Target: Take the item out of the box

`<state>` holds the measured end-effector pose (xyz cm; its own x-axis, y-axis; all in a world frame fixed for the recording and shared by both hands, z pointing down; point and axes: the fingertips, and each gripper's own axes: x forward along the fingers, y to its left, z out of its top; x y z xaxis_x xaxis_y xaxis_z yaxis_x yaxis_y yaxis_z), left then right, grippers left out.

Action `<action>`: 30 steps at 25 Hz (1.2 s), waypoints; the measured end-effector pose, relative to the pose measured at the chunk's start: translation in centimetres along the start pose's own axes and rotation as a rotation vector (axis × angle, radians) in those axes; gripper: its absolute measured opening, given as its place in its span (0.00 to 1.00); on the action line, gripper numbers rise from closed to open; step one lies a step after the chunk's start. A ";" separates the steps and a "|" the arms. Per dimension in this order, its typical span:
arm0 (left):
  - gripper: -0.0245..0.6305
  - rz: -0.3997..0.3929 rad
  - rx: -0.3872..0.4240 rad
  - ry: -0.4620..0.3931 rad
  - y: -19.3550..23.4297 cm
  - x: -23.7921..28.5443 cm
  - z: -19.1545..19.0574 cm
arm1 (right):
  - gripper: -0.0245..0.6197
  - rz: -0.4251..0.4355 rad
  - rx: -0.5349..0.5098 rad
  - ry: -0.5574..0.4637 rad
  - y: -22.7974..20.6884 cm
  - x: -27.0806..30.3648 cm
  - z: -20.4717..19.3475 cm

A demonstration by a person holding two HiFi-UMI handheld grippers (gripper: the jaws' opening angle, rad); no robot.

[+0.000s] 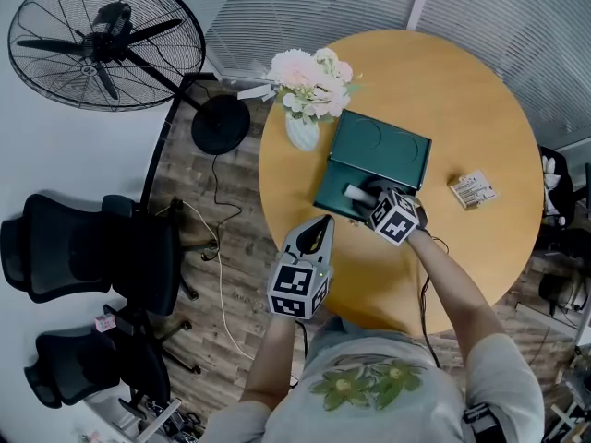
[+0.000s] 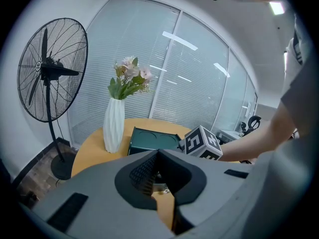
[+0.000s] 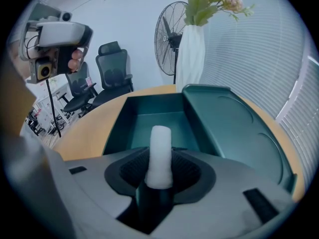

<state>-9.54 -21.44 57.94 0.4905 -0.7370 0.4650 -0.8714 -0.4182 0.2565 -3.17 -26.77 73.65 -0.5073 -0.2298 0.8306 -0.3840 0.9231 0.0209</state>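
A dark green box (image 1: 334, 195) lies open on the round wooden table (image 1: 480, 109), its lid (image 1: 383, 150) folded back to the far side. My right gripper (image 1: 374, 201) hangs over the box's tray, shut on a white cylindrical item (image 1: 355, 192). In the right gripper view the white item (image 3: 159, 153) stands upright between the pads of the right gripper (image 3: 159, 171), above the tray (image 3: 149, 118) and beside the lid (image 3: 234, 128). My left gripper (image 1: 319, 224) hovers at the table's near edge, shut and empty. In its own view the left gripper (image 2: 158, 153) points toward the box (image 2: 152, 139).
A white vase of flowers (image 1: 302, 129) stands just left of the box. A small printed packet (image 1: 472, 189) lies at the table's right. A floor fan (image 1: 106, 40) and black office chairs (image 1: 83, 257) stand to the left, with a cable on the wooden floor.
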 end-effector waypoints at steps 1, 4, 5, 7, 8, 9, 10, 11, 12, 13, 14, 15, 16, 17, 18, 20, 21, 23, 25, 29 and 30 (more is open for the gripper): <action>0.04 0.000 0.000 0.001 0.0 0.0 0.0 | 0.26 0.001 0.000 0.002 0.0 0.0 0.0; 0.04 0.000 -0.001 0.003 0.0 0.0 -0.1 | 0.26 0.003 -0.003 0.004 0.0 0.0 0.0; 0.04 0.000 -0.001 0.003 0.0 0.0 -0.1 | 0.26 0.003 -0.003 0.004 0.1 0.0 0.0; 0.04 0.001 0.000 0.002 0.0 0.0 0.0 | 0.26 0.003 -0.005 0.001 0.1 -0.1 0.0; 0.04 0.001 0.001 0.002 -0.1 0.0 0.0 | 0.26 0.003 -0.006 0.000 0.1 -0.2 0.1; 0.04 0.001 0.001 0.003 -0.1 -0.1 0.0 | 0.26 0.003 -0.007 -0.001 0.2 -0.2 0.1; 0.04 0.001 0.002 0.003 -0.1 -0.1 0.0 | 0.26 0.002 -0.008 -0.001 0.2 -0.3 0.1; 0.04 0.001 0.002 0.002 -0.2 -0.1 0.0 | 0.26 0.002 -0.008 -0.001 0.2 -0.3 0.1; 0.04 0.001 0.002 0.001 -0.2 -0.1 0.0 | 0.26 0.002 -0.009 -0.002 0.2 -0.3 0.1; 0.04 0.001 0.002 0.000 -0.2 -0.1 0.1 | 0.26 0.003 -0.009 -0.002 0.2 -0.3 0.1; 0.04 0.001 0.003 -0.001 -0.2 -0.1 0.1 | 0.26 0.003 -0.009 -0.002 0.2 -0.3 0.1; 0.04 0.001 0.003 -0.002 -0.2 -0.1 0.1 | 0.26 0.003 -0.008 -0.002 0.2 -0.4 0.1; 0.04 0.002 0.004 -0.002 -0.2 -0.2 0.1 | 0.26 0.003 -0.009 -0.002 0.2 -0.5 0.2; 0.04 0.002 0.004 -0.003 -0.2 -0.2 0.1 | 0.26 0.002 -0.009 -0.004 0.3 -0.6 0.2; 0.04 0.002 0.004 -0.003 -0.2 -0.3 0.2 | 0.26 0.002 -0.010 -0.006 0.3 -0.7 0.3; 0.04 0.003 0.006 -0.004 -0.3 -0.4 0.2 | 0.26 0.001 -0.012 -0.012 0.3 -0.9 0.5; 0.04 0.004 0.007 -0.005 -0.3 -0.4 0.3 | 0.26 0.001 -0.014 -0.014 0.3 -1.0 0.6; 0.04 0.004 0.008 -0.007 -0.3 -0.5 0.4 | 0.26 0.001 -0.018 -0.016 0.3 -1.2 0.8; 0.04 0.004 0.009 -0.010 -0.4 -0.7 0.5 | 0.26 0.000 -0.020 -0.021 0.3 -1.5 1.1; 0.04 0.007 0.008 -0.014 -0.5 -1.1 0.6 | 0.26 0.000 -0.028 -0.033 0.5 -2.0 1.6; 0.04 0.009 0.008 -0.016 -0.6 -1.1 0.6 | 0.26 -0.001 -0.030 -0.037 0.5 -2.2 1.7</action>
<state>-9.62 -20.68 56.75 0.4831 -0.7490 0.4533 -0.8755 -0.4162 0.2454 -3.57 -26.31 70.91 -0.5351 -0.2414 0.8096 -0.3613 0.9316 0.0389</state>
